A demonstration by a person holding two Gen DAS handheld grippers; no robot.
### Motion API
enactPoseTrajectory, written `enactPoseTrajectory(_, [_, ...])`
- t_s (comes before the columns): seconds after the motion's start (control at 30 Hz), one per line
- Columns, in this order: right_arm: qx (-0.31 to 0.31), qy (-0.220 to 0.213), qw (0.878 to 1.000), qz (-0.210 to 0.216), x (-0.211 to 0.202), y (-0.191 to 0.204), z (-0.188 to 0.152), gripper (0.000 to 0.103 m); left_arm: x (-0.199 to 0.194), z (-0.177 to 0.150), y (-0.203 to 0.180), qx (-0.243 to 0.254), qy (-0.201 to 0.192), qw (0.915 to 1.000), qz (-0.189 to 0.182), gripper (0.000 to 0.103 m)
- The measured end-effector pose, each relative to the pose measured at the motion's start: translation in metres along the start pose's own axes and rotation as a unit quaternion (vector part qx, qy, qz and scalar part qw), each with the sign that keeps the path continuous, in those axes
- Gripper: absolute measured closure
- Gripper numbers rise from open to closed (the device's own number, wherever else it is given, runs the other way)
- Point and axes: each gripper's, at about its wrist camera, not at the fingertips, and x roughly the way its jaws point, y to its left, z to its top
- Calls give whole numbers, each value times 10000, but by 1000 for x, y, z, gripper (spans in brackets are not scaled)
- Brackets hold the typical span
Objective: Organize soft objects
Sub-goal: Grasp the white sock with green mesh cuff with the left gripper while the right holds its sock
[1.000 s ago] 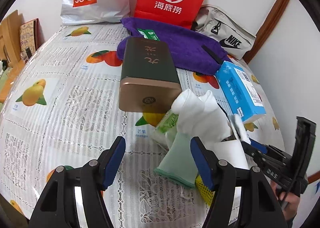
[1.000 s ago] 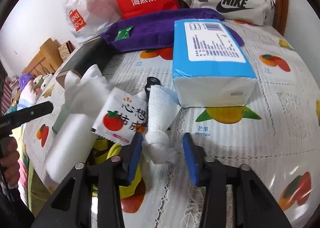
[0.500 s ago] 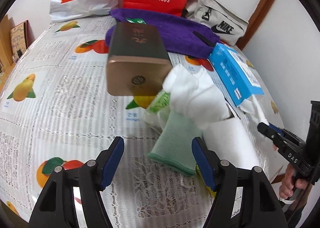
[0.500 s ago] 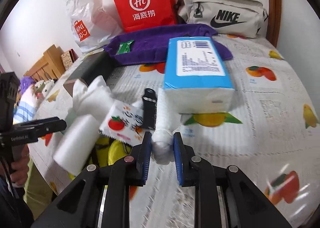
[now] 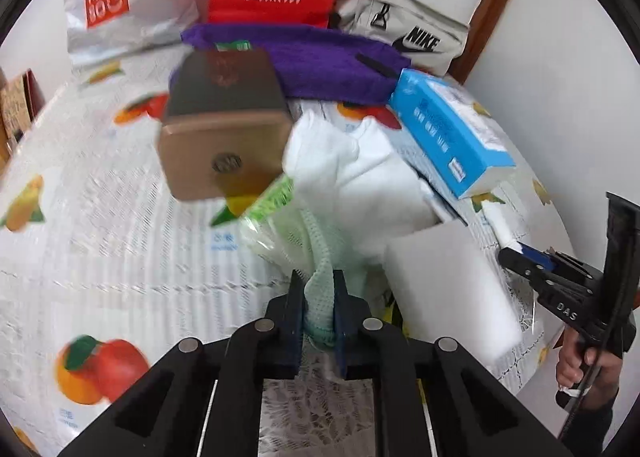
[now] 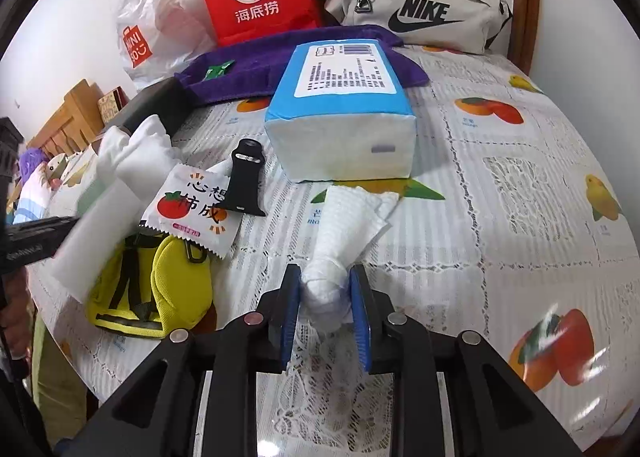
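White walls close in a table (image 6: pixel 540 185) spread with a fruit-printed lace cloth, bags lined along its far edge. Largest among the clutter is the blue tissue pack (image 6: pixel 340 117), lying in front of a purple towel (image 6: pixel 248 69); a brown box (image 5: pixel 220 129) sits to the left, tilted in the blurred left view. Beside it lies a white cloth heap (image 5: pixel 360 177) and a white foam block (image 5: pixel 448 285). The left gripper (image 5: pixel 317 297) is pinched narrow on the cuff of a pale green mesh sock (image 5: pixel 318 289), whose body runs under the heap. The right gripper (image 6: pixel 325 297) holds the knotted end of a white paper towel (image 6: pixel 344 233) between half-closed jaws. Pulling the sock could drag the heap and packet along; the towel's thin grip may slip or tear.
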Motion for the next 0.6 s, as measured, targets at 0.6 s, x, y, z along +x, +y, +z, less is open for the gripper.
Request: enactPoseTrajectory(0.6, [-149, -65, 9998, -119, 2, 7, 1, 79, -28, -12, 62, -626, 8, 9960, 630, 91])
